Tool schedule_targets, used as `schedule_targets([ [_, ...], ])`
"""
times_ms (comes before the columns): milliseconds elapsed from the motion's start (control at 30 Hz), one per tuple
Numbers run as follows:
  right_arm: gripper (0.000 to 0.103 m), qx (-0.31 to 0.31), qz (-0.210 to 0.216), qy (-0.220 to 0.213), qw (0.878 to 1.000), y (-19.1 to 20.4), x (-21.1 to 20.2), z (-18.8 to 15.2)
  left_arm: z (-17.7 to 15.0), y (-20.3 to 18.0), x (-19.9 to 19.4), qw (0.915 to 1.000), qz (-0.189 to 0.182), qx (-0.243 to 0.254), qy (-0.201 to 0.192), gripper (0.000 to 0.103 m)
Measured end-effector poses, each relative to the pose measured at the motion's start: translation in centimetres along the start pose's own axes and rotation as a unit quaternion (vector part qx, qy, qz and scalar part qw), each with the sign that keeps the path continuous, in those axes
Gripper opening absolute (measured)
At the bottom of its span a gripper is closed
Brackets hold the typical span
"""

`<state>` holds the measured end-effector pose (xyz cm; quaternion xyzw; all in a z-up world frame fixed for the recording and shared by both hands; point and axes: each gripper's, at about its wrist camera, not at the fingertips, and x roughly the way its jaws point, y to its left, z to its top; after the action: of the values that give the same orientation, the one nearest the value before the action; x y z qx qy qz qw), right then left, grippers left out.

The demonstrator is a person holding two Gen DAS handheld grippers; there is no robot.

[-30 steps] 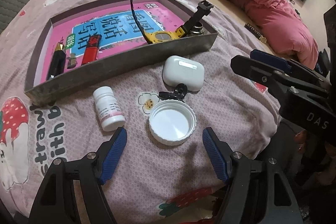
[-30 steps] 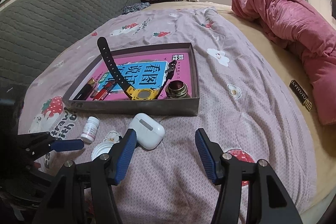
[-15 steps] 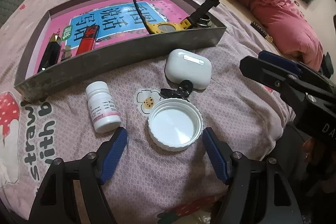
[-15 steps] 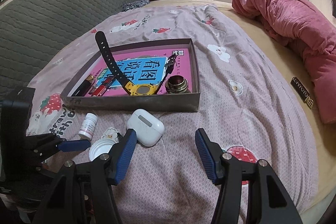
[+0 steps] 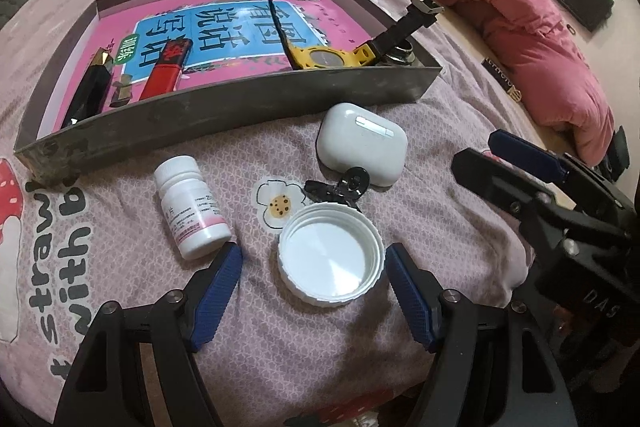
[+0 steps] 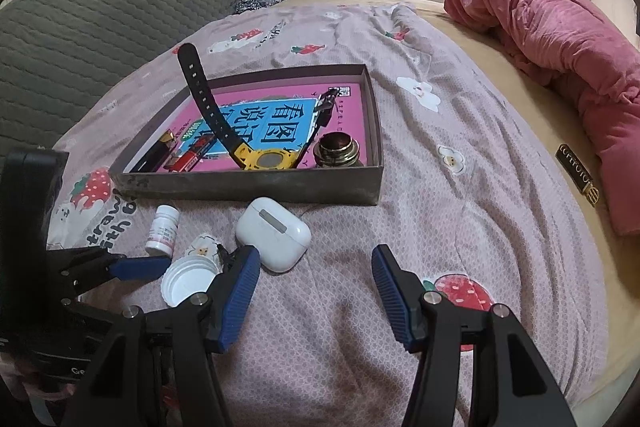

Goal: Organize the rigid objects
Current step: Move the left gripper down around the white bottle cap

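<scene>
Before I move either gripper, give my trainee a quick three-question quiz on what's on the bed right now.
1. True or false: the white earbud case already lies inside the gray tray.
2. Which item sits nearest the left gripper? A) pill bottle B) white lid C) yellow watch
3. Fill in: the small black clip lies between the lid and the ____.

Key: 1 false; 2 B; 3 earbud case.
</scene>
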<state>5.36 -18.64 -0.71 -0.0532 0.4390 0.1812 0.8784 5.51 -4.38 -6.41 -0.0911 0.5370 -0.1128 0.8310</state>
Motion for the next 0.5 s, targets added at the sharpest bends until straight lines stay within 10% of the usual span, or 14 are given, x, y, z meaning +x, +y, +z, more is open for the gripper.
schedule_targets([
  [500,0.058,-0.113,0.017,0.033,0.993,1.3,3.2,-0.2,0.2,0.6,0.2,1.0000,-0.003,0.002,0.000,0.052],
])
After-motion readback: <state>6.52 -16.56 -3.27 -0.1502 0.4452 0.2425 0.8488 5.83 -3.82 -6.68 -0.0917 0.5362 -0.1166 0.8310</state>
